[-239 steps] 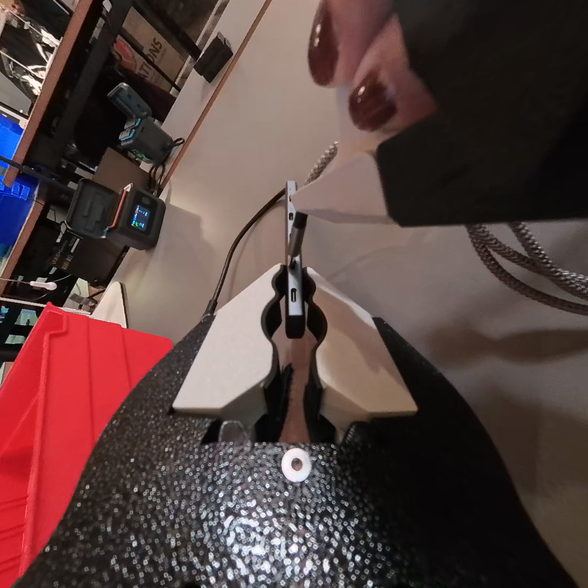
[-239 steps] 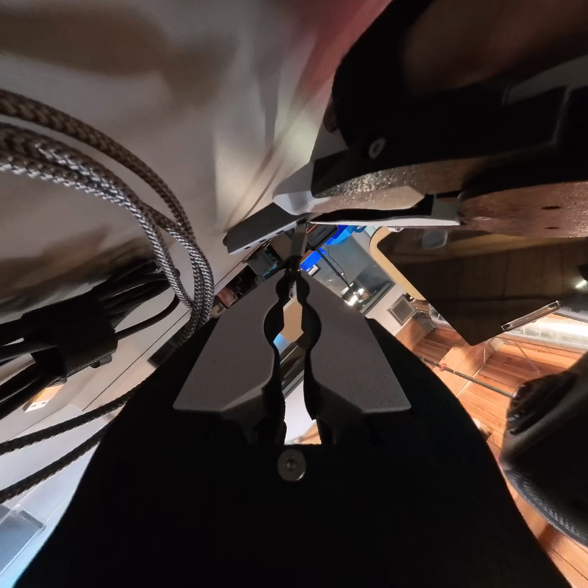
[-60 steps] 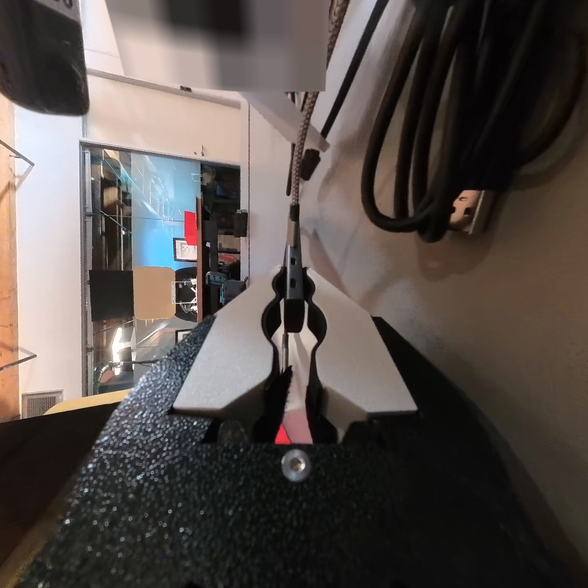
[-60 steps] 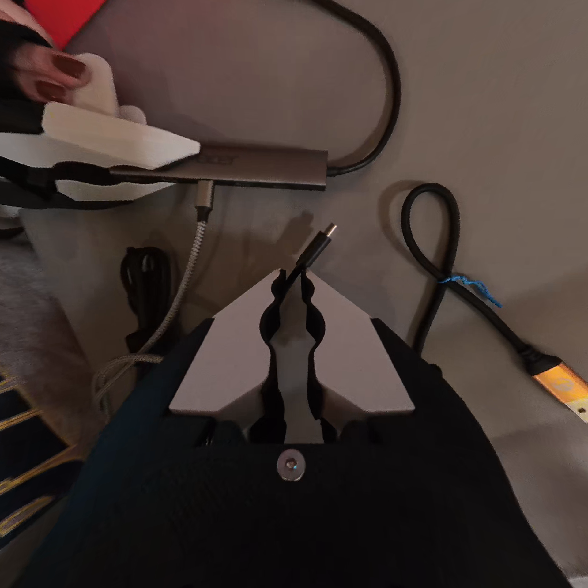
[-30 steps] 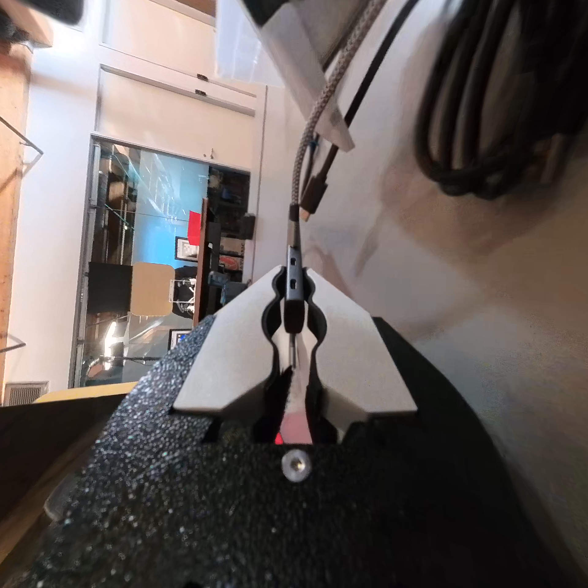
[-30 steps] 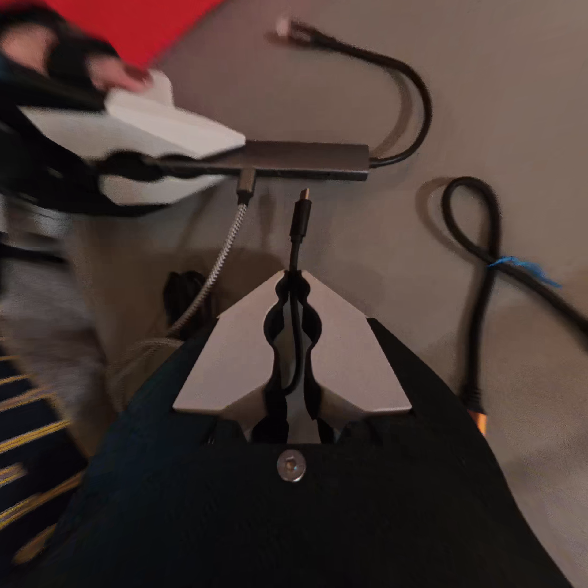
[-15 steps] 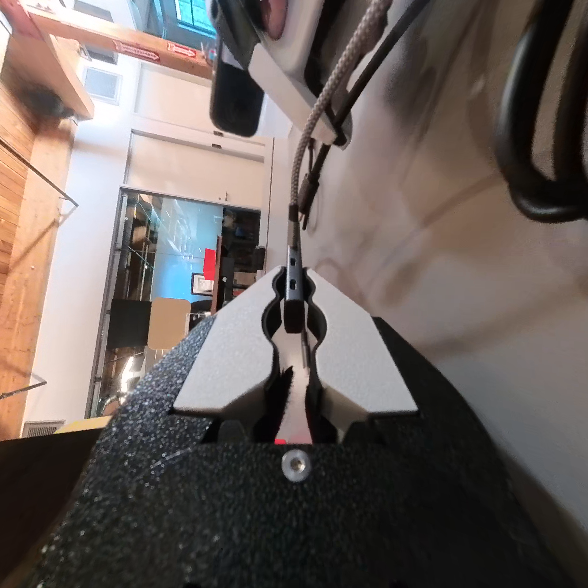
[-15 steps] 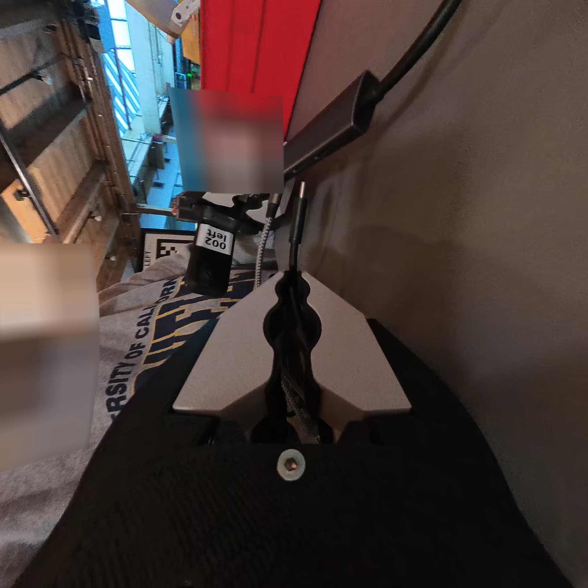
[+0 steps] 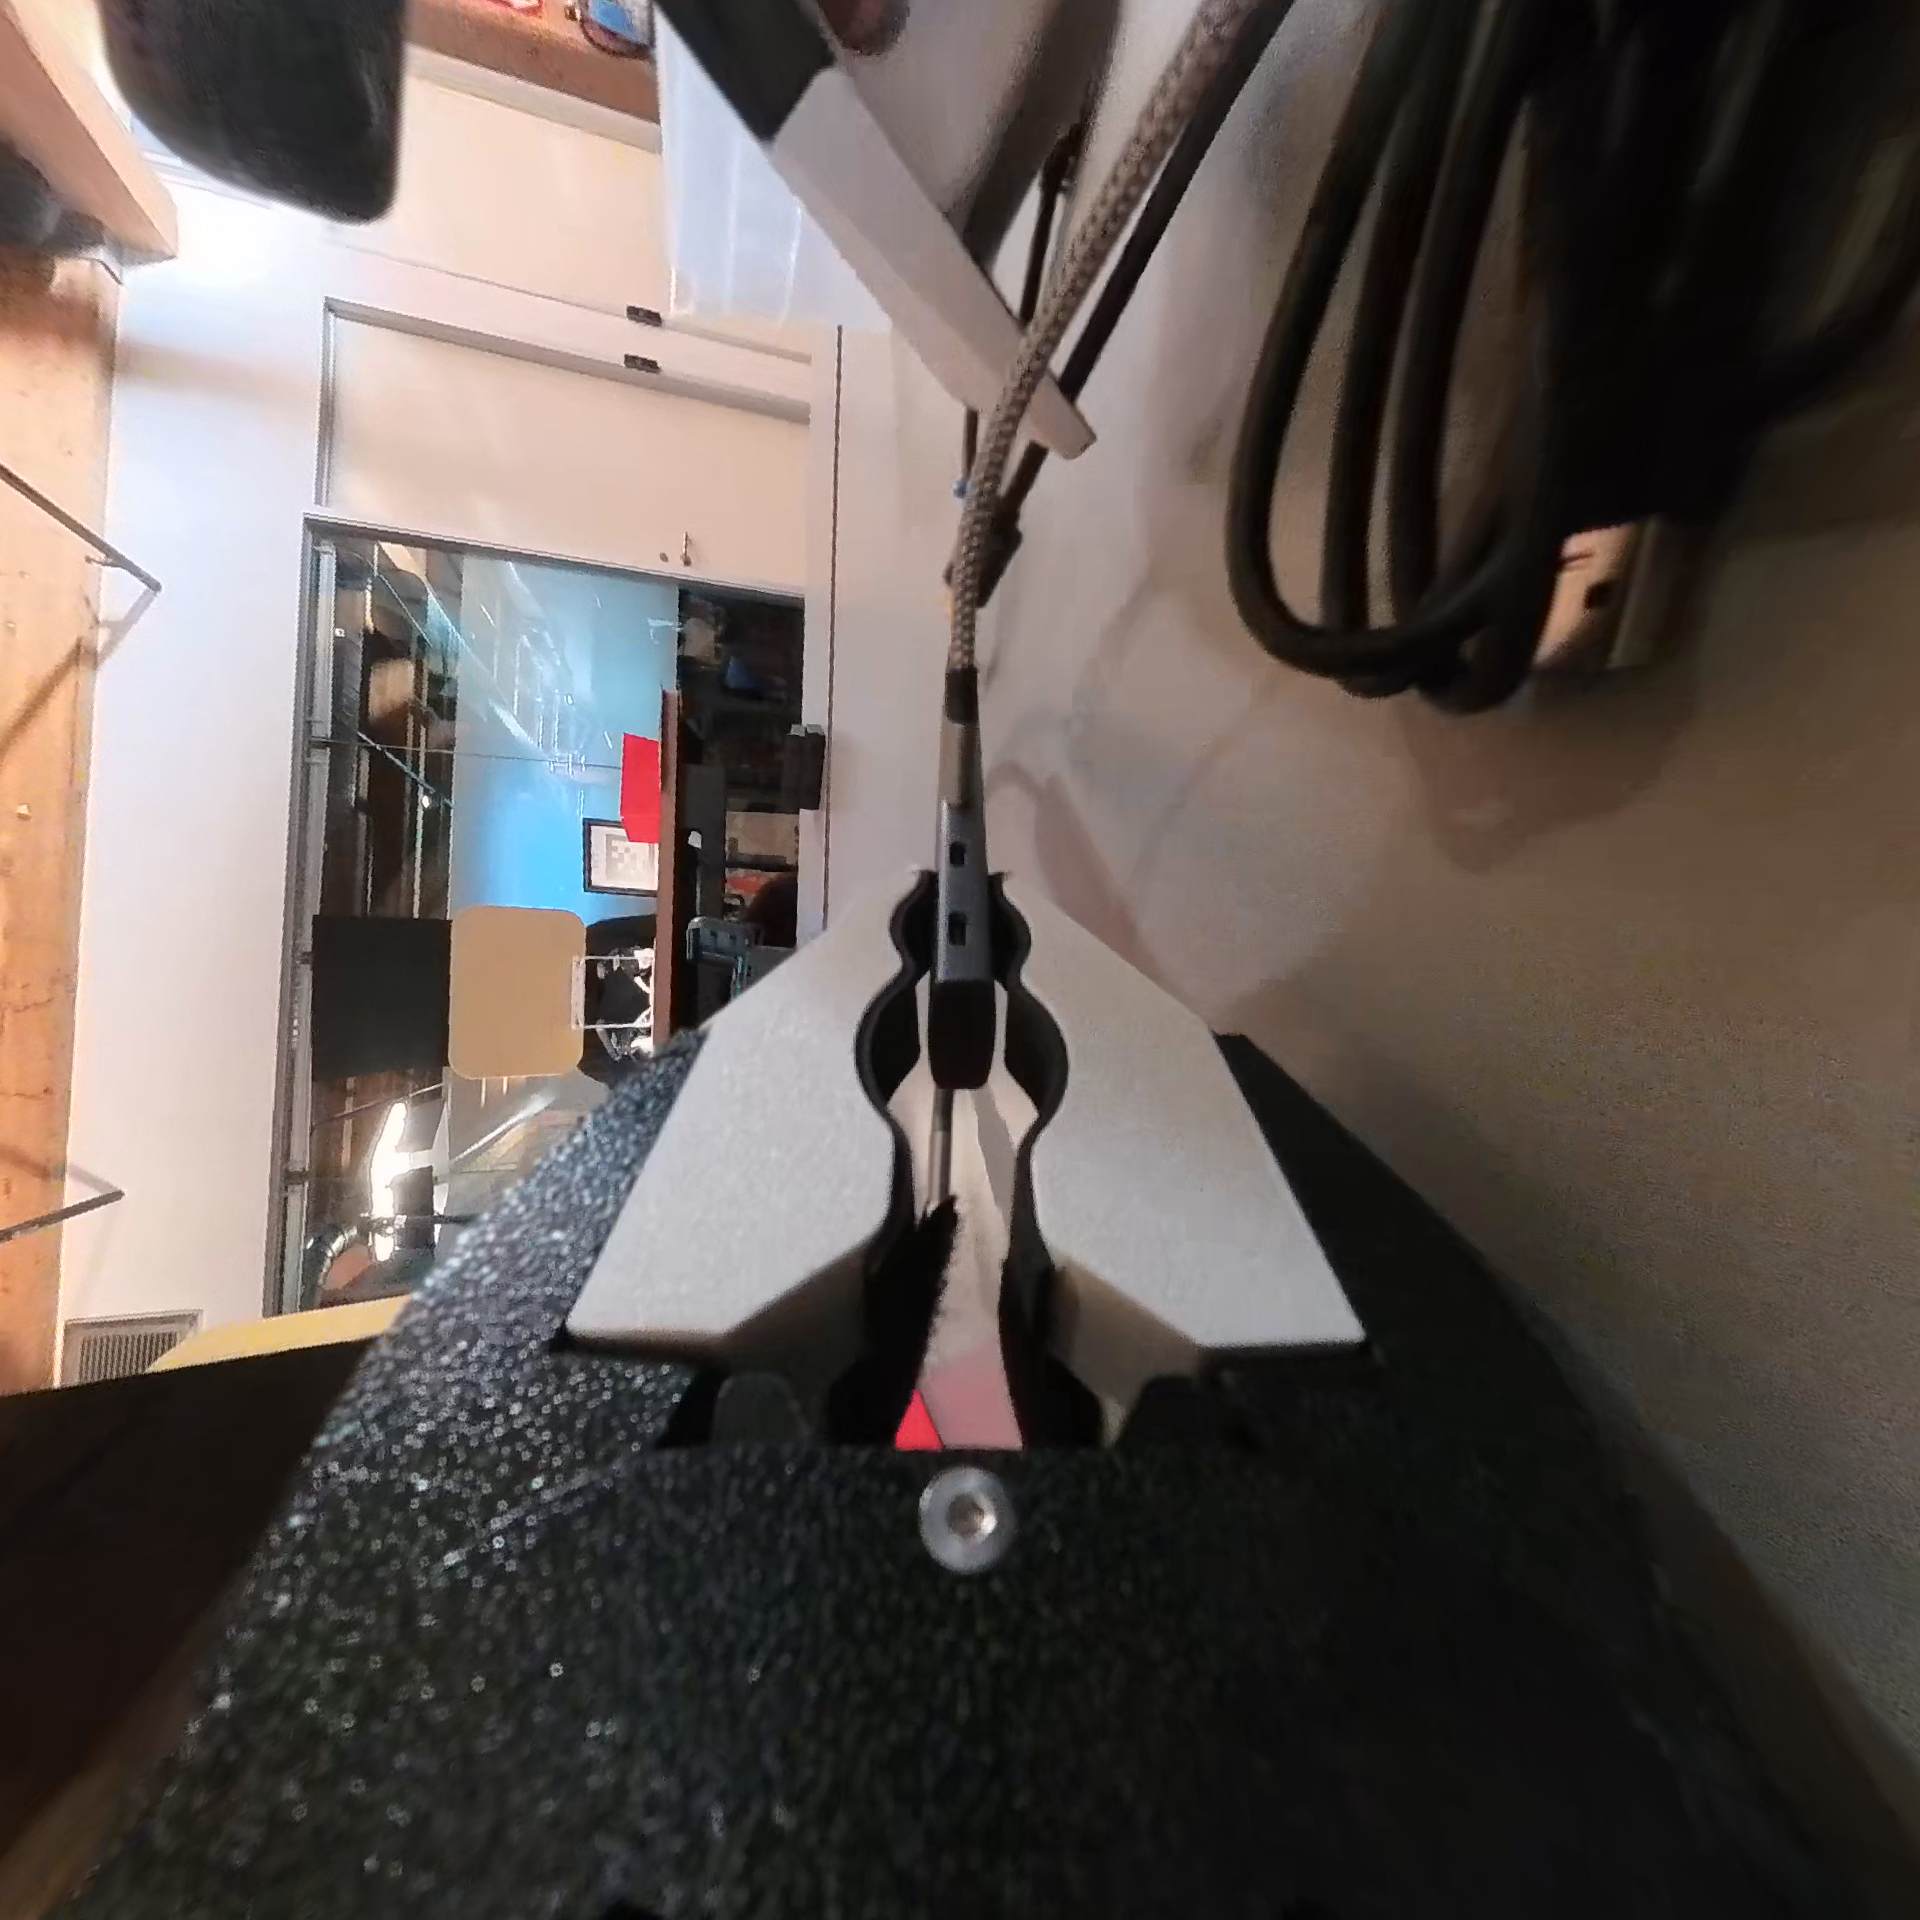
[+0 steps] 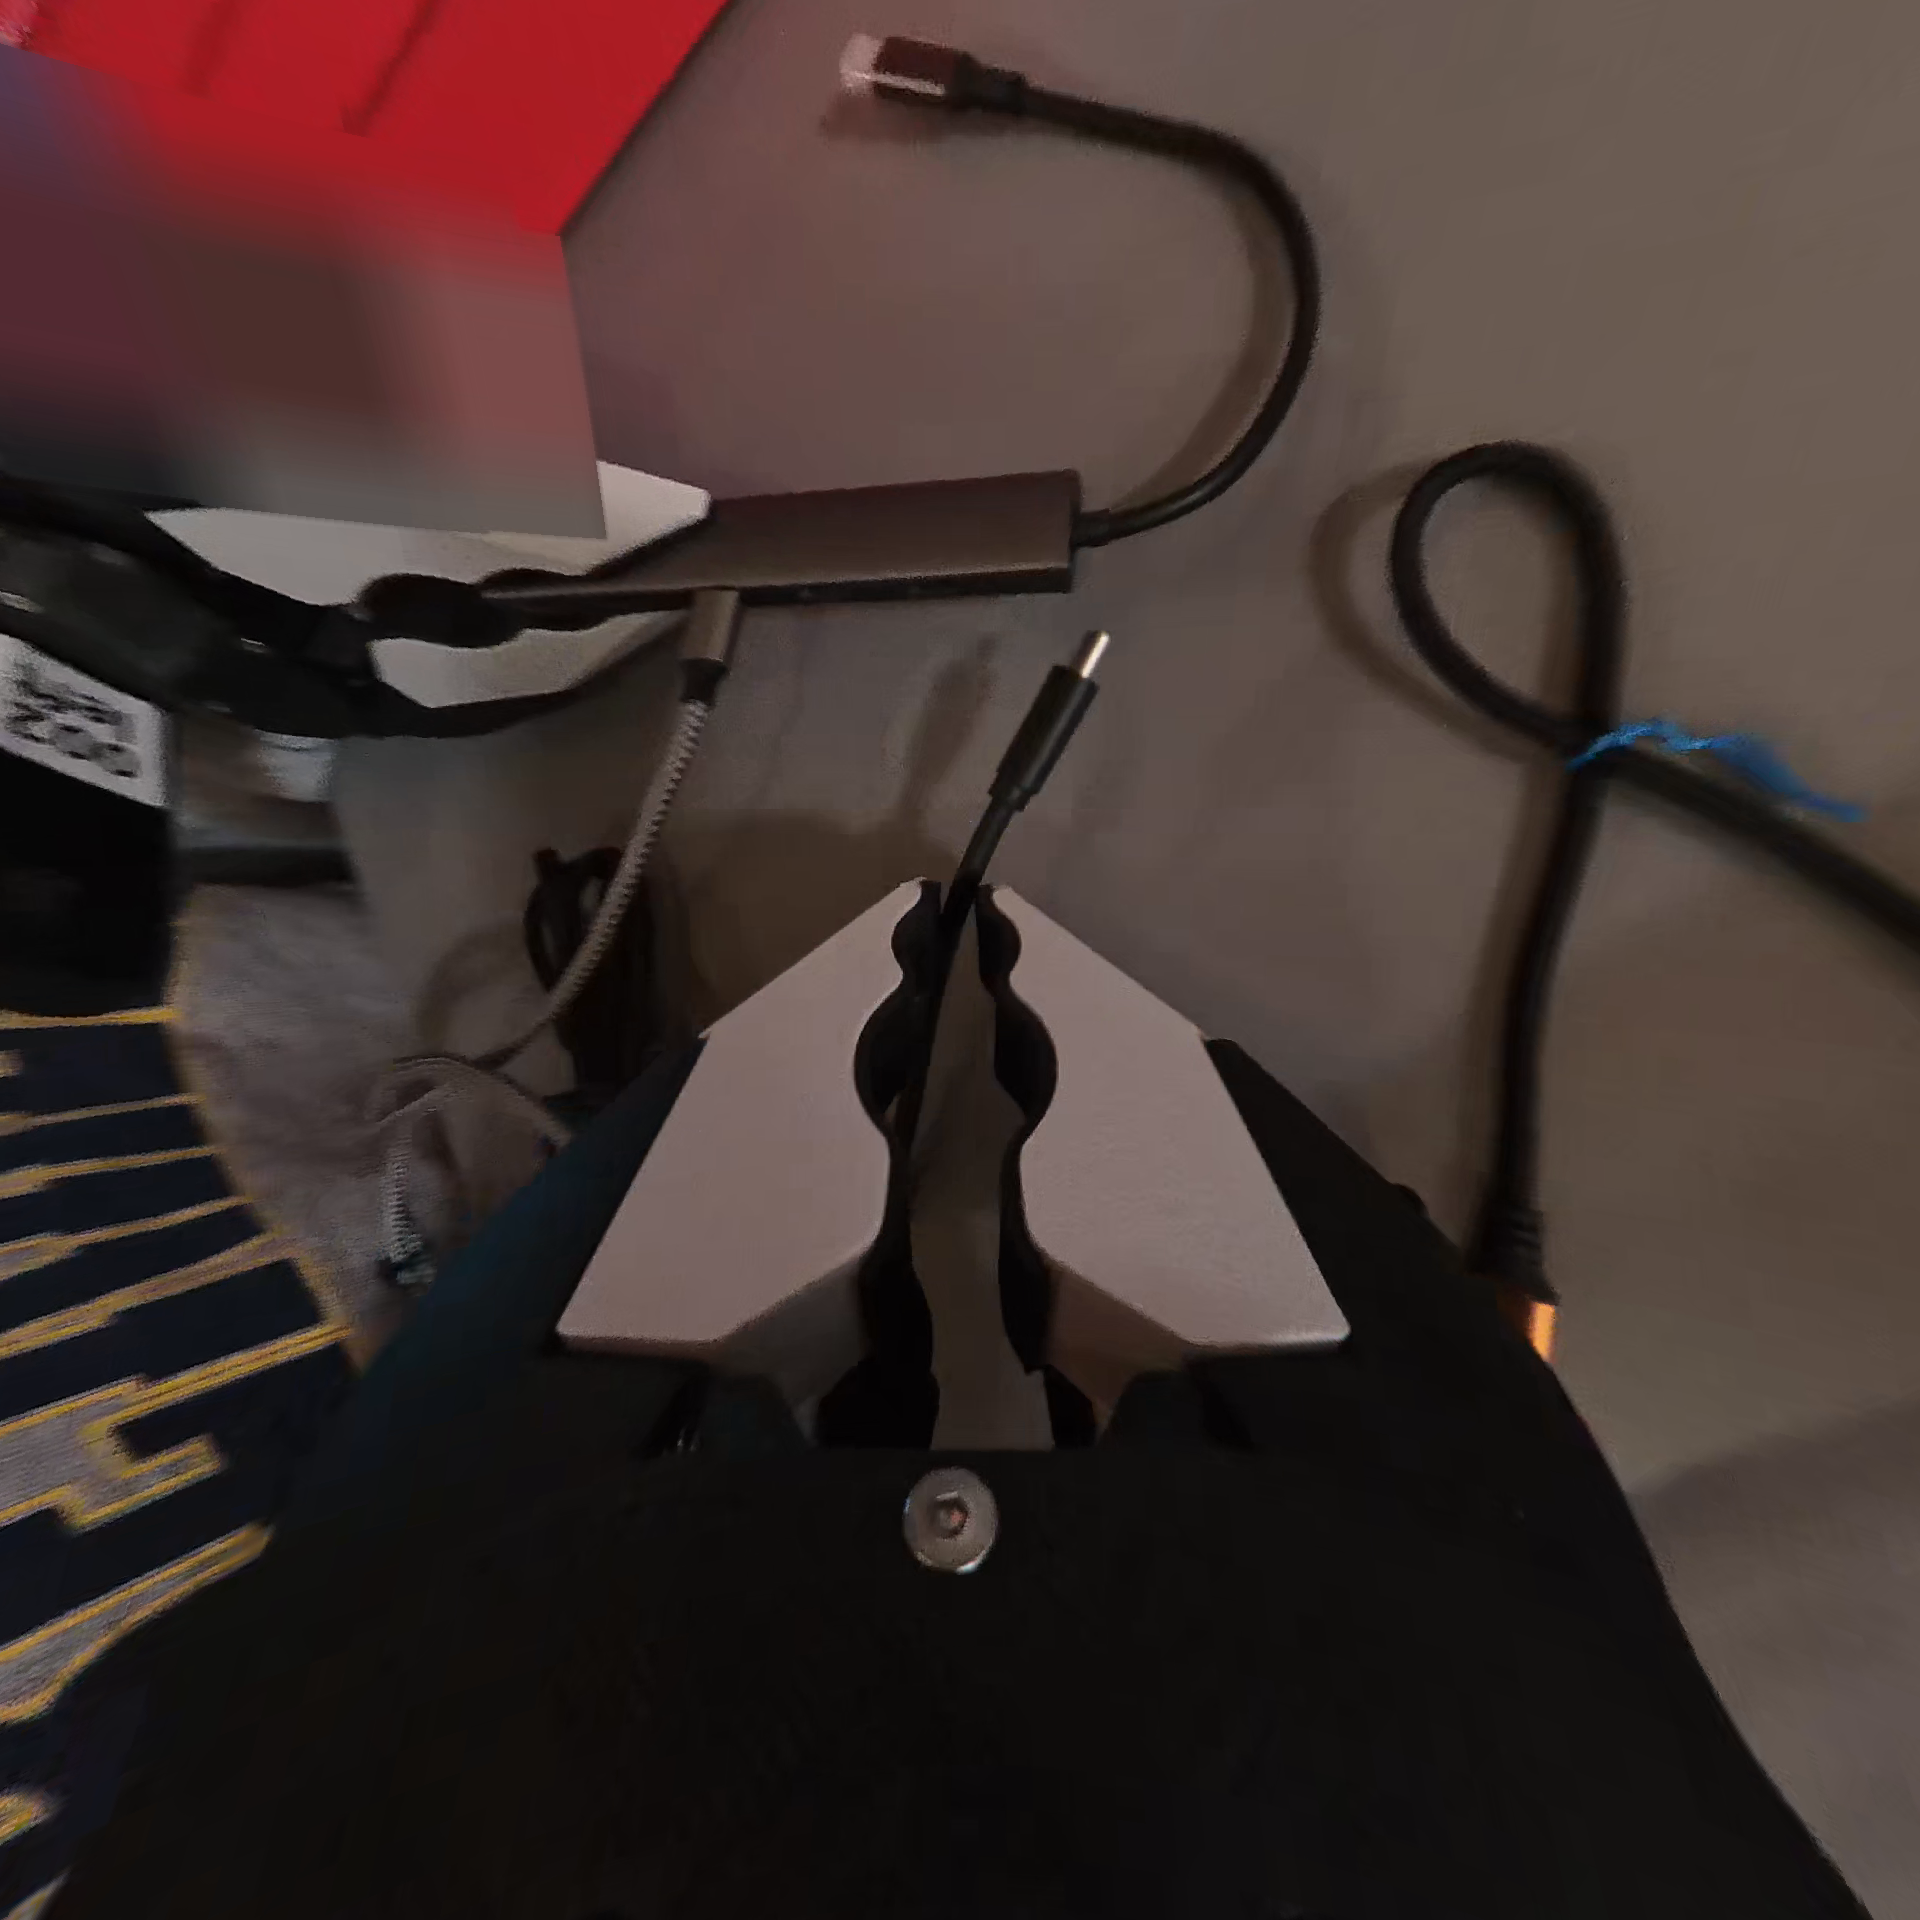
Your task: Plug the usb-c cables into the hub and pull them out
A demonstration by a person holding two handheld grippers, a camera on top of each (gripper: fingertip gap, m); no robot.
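- At 9 o'clock, my left gripper (image 10: 436, 613) pinches the hub (image 10: 894, 540); braided cable (image 10: 655, 790) plugged in.
- At centre, my right gripper (image 10: 951, 904) pinches the black usb-c cable (image 10: 1044, 732): light, limp; I judge a hold at its stiff plug steadier.

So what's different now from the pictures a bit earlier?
Eight seconds back the right gripper was up against the hub with a plug going in. Now it has pulled away, shut on the black cable, whose plug hangs free just short of the hub. The left gripper stays clamped on the hub, and the braided cable is plugged in.
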